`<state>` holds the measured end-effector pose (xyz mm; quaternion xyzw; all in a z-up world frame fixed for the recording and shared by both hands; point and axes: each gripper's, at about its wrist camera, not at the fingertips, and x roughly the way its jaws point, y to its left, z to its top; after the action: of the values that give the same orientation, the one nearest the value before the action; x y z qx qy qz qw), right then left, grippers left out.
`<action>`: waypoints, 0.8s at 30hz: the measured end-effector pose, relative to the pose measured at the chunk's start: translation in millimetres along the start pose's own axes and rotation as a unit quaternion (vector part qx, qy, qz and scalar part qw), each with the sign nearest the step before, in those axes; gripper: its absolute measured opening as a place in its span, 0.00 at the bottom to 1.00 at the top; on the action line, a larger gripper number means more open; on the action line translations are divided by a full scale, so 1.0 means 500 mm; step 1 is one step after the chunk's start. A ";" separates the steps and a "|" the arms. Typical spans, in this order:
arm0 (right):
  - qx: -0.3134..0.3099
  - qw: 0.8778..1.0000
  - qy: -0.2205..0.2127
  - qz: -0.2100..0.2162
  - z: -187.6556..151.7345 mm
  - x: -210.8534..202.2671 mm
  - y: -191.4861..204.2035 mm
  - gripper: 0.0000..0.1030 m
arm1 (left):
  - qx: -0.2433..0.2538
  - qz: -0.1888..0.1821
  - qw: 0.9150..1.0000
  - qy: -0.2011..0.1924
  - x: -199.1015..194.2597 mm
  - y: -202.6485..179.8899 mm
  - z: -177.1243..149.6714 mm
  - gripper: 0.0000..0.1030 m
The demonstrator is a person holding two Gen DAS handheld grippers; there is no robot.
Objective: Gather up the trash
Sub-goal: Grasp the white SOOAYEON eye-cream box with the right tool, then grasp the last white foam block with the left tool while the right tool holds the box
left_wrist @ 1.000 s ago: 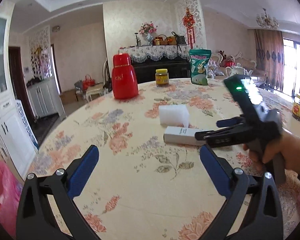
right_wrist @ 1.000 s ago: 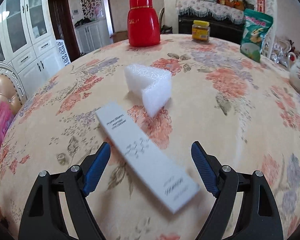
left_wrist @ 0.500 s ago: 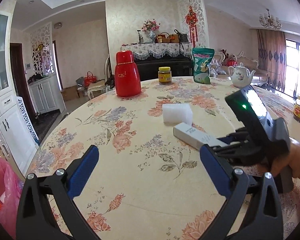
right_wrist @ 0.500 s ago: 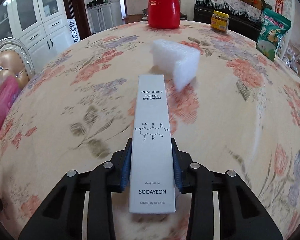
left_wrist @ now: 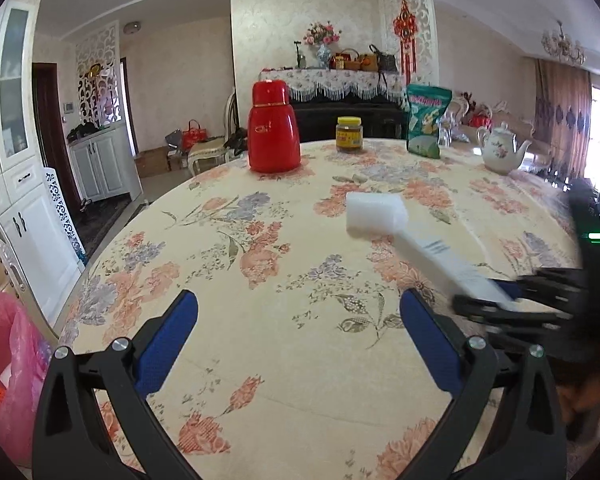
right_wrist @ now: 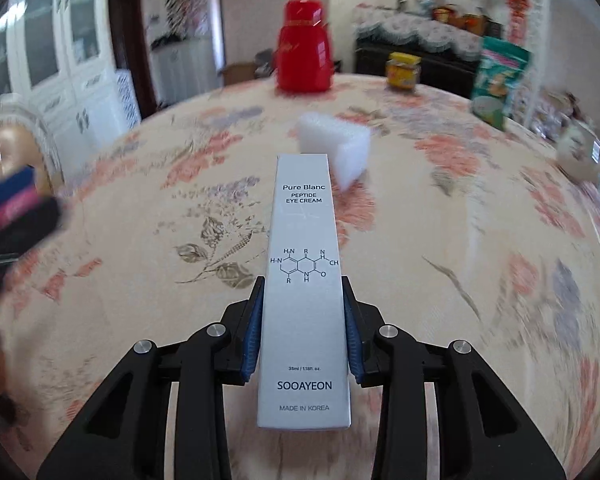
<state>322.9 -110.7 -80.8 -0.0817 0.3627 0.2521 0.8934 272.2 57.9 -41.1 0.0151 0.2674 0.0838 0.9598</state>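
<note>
flowers covered the round table (left_wrist: pixel 260 360). on the left, the left gripper (left_wrist: pixel 296 344) hung wide open with nothing in it. the white foam block (left_wrist: pixel 374 212) lay mid-table. on the right, the right gripper (right_wrist: pixel 303 320) had just squeezed tight on the eye cream box (right_wrist: pixel 304 280), lifted off the cloth.

Matt paper carton (right_wrist: pixel 304 280), porous white foam block (left_wrist: pixel 374 212), glossy red plastic flask (left_wrist: pixel 273 128), floral cloth tablecloth (left_wrist: pixel 260 320)

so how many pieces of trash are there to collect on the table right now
2. The eye cream box is clamped in the right gripper; the white foam block lies on the table just beyond the box's far end. More may be out of view.
</note>
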 end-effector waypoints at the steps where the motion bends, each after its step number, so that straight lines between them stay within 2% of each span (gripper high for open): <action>1: 0.019 1.000 -0.014 -0.008 -0.009 -0.027 -0.006 0.33 | 0.005 -0.001 1.000 0.003 0.008 -0.007 0.003 0.95; 4: 0.083 0.995 -0.048 -0.028 -0.030 -0.085 -0.035 0.33 | 0.015 -0.007 1.000 0.018 0.043 -0.038 0.022 0.95; 7: 0.118 0.988 -0.080 -0.059 -0.050 -0.126 -0.057 0.33 | 0.000 -0.014 0.999 0.031 0.089 -0.063 0.046 0.95; 9: 0.134 0.985 -0.089 -0.066 -0.058 -0.137 -0.070 0.33 | -0.010 -0.017 0.999 0.038 0.124 -0.082 0.062 0.95; 15: 0.155 0.979 -0.103 -0.089 -0.077 -0.132 -0.085 0.33 | -0.016 -0.003 0.999 0.040 0.220 -0.152 0.100 0.95; 19: 0.167 0.973 -0.119 -0.103 -0.080 -0.142 -0.102 0.34 | -0.049 -0.001 0.997 0.063 0.289 -0.171 0.118 0.95; 24: 0.180 0.969 -0.132 -0.104 -0.081 -0.154 -0.115 0.34 | -0.065 0.014 0.995 0.078 0.372 -0.206 0.152 0.95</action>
<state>280.8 -203.7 -58.9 0.0770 0.2705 0.0970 0.9547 483.9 -10.8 -78.5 -0.0503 0.3355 0.1149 0.9336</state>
